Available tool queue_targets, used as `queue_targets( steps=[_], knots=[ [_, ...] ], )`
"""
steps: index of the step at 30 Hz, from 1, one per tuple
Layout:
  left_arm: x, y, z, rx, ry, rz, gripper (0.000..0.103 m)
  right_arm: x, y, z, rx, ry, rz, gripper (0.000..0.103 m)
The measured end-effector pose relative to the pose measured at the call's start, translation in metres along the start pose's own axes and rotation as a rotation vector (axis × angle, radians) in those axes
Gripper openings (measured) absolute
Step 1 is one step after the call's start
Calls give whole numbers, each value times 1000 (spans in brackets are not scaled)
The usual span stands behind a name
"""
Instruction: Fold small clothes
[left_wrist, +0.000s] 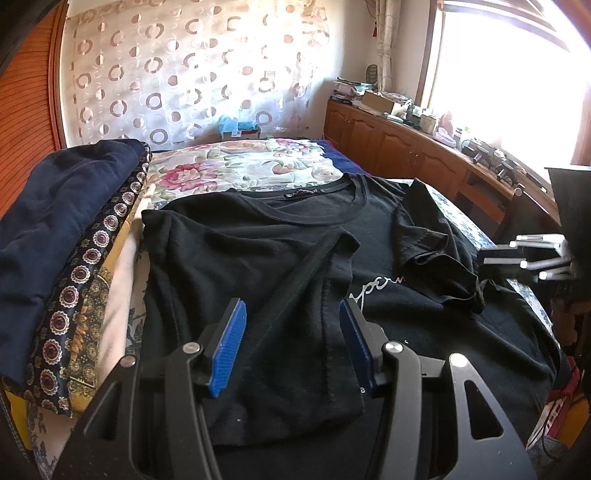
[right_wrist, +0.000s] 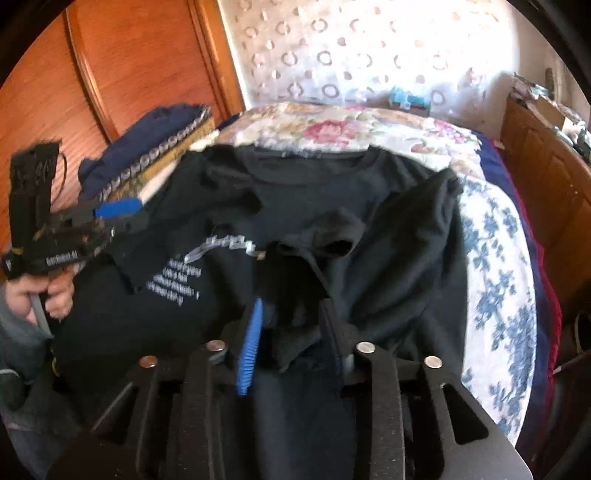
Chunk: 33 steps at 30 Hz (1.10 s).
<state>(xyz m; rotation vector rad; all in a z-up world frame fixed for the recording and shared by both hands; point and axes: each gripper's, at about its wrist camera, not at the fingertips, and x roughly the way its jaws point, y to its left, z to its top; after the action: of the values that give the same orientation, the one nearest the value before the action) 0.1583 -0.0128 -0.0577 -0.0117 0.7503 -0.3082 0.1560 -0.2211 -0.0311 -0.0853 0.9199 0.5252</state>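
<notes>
A black T-shirt (left_wrist: 258, 251) with white lettering lies front up on the bed, its left side folded in over the chest. My left gripper (left_wrist: 293, 317) is open and empty just above that folded flap. The T-shirt also shows in the right wrist view (right_wrist: 399, 258). My right gripper (right_wrist: 293, 314) has its blue pads (right_wrist: 251, 343) partly closed around a bunched fold of the shirt's right side, lifted toward the middle. The left gripper shows in the right wrist view (right_wrist: 122, 210), and the right gripper's body is at the edge of the left wrist view (left_wrist: 528, 258).
A stack of folded clothes (left_wrist: 62, 240) sits at the left of the bed. A floral bedspread (left_wrist: 240, 166) covers the far end. A wooden cabinet (left_wrist: 406, 147) with clutter runs along the right under a bright window. A wooden wardrobe (right_wrist: 129, 66) stands at left.
</notes>
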Motion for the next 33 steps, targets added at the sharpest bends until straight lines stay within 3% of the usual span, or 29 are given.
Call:
queue_targets(
  steps=[6, 14, 17, 25, 26, 27, 29, 33],
  knots=[
    [-2, 4, 0, -9, 1, 7, 52, 2, -14, 22, 16, -40, -36, 37],
    [-4, 11, -2, -18, 9, 24, 52, 51, -46, 37, 109, 50, -20, 36],
    [-5, 16, -3, -30, 11, 32, 52, 63, -42, 46, 93, 68, 25, 5],
    [-6, 23, -3, -44, 9, 43, 52, 78, -2, 100, -44, -1, 98, 3],
    [-6, 23, -3, -43, 8, 43, 52, 80, 0, 104, -45, -6, 95, 7],
    [-7, 23, -4, -40, 7, 45, 52, 82, 2, 108, -43, -3, 99, 25],
    [-9, 24, -4, -38, 6, 47, 52, 80, 3, 108, -32, -24, 98, 50],
    [-9, 27, -3, -42, 4, 49, 52, 59, -3, 92, -31, -44, 67, 50]
  ],
)
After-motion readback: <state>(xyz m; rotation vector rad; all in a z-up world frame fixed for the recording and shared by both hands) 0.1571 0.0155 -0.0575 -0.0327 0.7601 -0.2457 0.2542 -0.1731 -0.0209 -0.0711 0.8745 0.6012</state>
